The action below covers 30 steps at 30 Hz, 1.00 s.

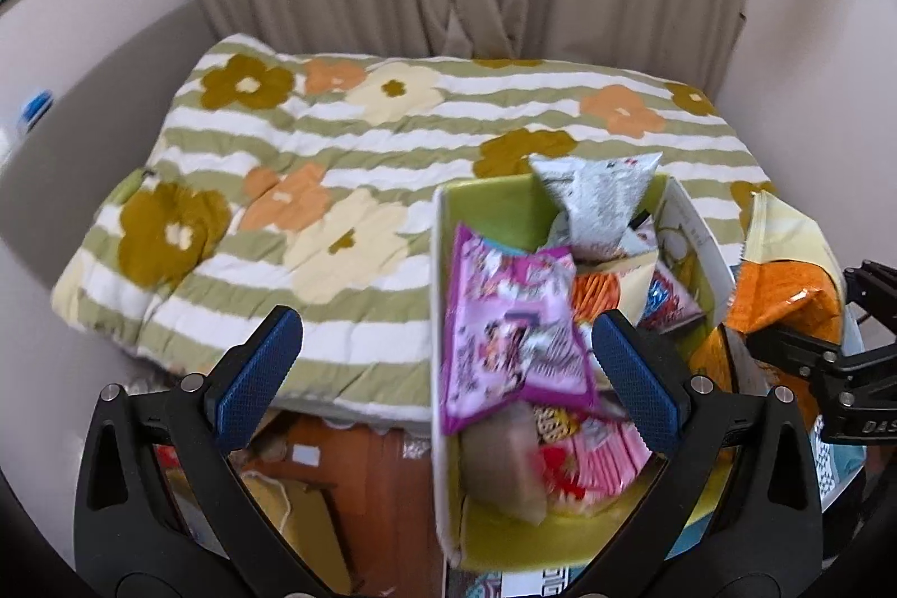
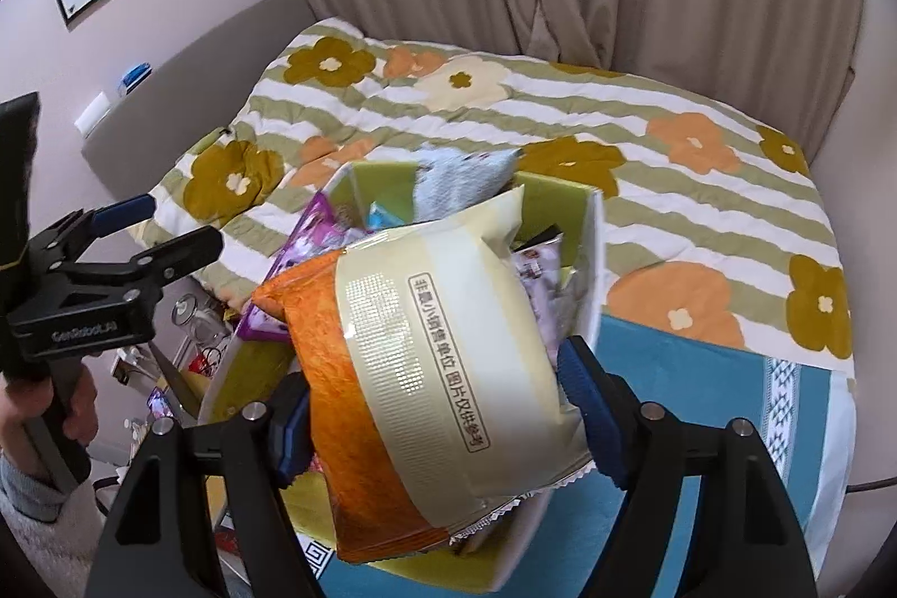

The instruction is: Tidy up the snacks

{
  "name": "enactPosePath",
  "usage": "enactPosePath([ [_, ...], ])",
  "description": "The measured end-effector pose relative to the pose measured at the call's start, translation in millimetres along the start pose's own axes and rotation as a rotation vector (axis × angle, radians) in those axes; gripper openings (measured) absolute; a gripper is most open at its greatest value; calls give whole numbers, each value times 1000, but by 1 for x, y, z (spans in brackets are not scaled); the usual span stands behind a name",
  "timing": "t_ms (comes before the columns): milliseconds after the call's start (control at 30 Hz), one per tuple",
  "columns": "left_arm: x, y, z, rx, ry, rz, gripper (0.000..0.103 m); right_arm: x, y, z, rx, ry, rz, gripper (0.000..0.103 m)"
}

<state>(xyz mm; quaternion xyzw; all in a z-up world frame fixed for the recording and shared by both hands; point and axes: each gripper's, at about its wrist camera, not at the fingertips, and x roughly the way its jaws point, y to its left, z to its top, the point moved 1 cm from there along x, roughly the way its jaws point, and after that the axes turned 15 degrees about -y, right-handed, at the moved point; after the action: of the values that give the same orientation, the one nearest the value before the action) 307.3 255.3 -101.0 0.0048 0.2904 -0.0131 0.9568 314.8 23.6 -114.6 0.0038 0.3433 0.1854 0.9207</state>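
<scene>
A: Right gripper (image 2: 443,424) is clamped on the orange-and-cream snack bag (image 2: 431,374), its long axis running from the jaws up toward the box (image 2: 594,262). The bag hangs directly over the box on the bed (image 2: 701,183).

B: Left gripper (image 1: 443,368)?

A: Spread wide, nothing held, at the box's left wall. One box; several packets inside, count uncertain, pink packet (image 1: 504,334) uppermost.
</scene>
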Motion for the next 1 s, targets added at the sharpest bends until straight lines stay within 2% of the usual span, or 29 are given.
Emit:
enactPosePath([
  [33,-4,2,-5,-11,4,10,103,2,3,-2,1,-1,3,76],
  [67,-7,3,-8,-18,7,18,103,4,5,-5,9,-9,8,82],
  [100,-11,4,-12,-25,11,26,103,4,6,-7,18,-21,9,95],
  [133,-16,3,-17,-29,10,35,103,3,4,-8,29,-36,2,101],
  [167,-20,2,-21,-30,10,42,103,1,3,-10,36,-53,-5,103],
  [300,-39,-7,-39,-43,12,59,103,-16,2,-20,46,-83,5,103],
  [433,-62,-29,-53,-41,13,55,103,-46,6,-34,0,-110,-21,103],
  [567,-100,-59,-57,-10,-28,34,103,-81,2,-47,4,-134,-28,103],
  [733,-154,-94,-55,7,-111,-12,103,-138,-12,-59,46,-183,-101,103],
  [1000,-223,-141,-53,31,-227,-74,103,-224,-33,-79,104,-275,-286,103],
])
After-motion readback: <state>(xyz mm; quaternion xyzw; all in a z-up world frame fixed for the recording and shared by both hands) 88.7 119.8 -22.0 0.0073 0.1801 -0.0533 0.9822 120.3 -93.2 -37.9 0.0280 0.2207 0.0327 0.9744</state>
